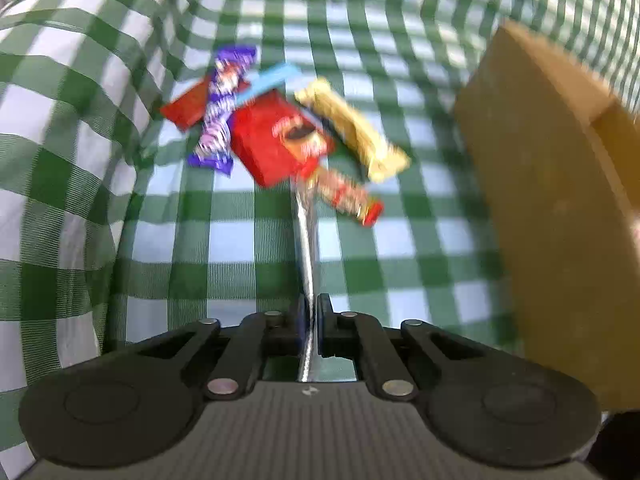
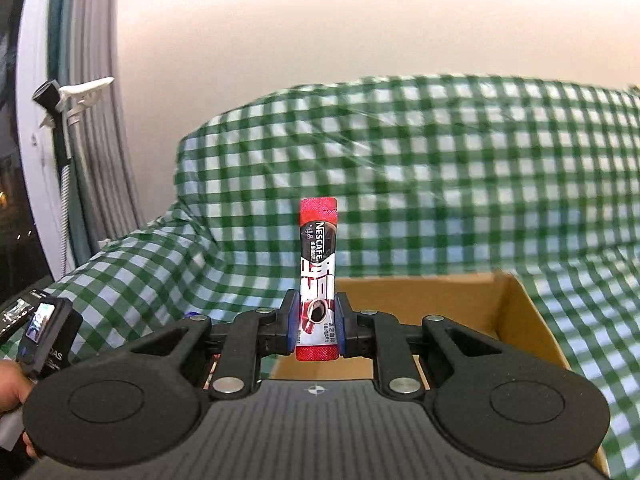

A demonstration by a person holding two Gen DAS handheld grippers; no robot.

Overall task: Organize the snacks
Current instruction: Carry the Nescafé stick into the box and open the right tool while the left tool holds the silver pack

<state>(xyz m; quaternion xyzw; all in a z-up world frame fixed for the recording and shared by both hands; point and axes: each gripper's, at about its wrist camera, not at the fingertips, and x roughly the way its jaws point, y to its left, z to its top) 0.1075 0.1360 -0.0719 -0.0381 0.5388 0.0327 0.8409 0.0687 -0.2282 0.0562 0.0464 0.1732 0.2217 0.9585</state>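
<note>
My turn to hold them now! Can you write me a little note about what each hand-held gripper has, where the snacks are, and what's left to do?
Left hand-held gripper: shut on a thin silvery foil packet, seen edge-on, above the green-and-white checked cloth.
Right hand-held gripper: shut on a red-and-white Nescafe coffee stick, held upright above the open brown cardboard box.
Still on the cloth in a pile: purple wrapper, red box, yellow bar, small red-orange bar.
Done: two items picked up.
Left: probably put both in the box, then the pile. What the box already holds is hidden.
</note>
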